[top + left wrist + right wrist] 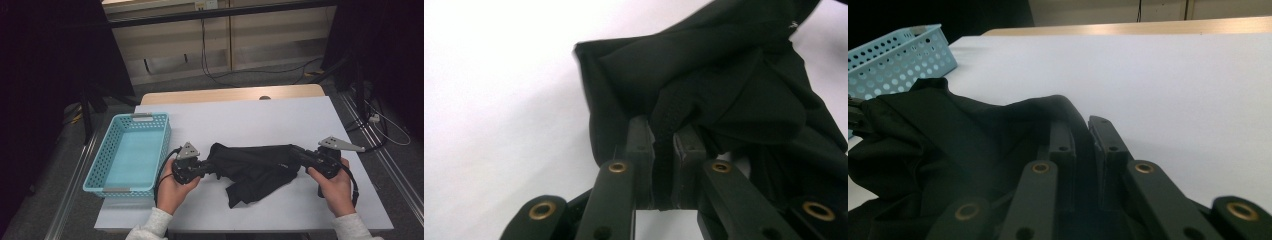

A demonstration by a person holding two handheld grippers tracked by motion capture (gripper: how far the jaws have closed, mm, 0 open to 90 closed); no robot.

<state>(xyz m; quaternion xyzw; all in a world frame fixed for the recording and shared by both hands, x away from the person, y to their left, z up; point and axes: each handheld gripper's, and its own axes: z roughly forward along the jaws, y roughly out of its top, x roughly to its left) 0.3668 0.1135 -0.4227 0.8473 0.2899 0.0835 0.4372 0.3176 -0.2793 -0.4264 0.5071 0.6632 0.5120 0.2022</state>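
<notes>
A black garment [255, 167] lies crumpled on the white table top [240, 120], stretched between both hands. My left gripper [209, 165] is shut on its left end; in the left gripper view the pads [642, 145] pinch a stitched fold of the black garment [724, 75]. At the cloth's right end my right gripper [296, 152] is shut on its edge, and the right gripper view shows the black garment [948, 145] drawn between the fingers [1062, 140]. A loose flap hangs toward the front edge.
A light blue perforated basket [131, 152] stands at the table's left side, just left of my left hand; its wall [898, 60] also shows in the right gripper view. The table's wooden back edge [225, 94] runs behind, with cables on the floor beyond.
</notes>
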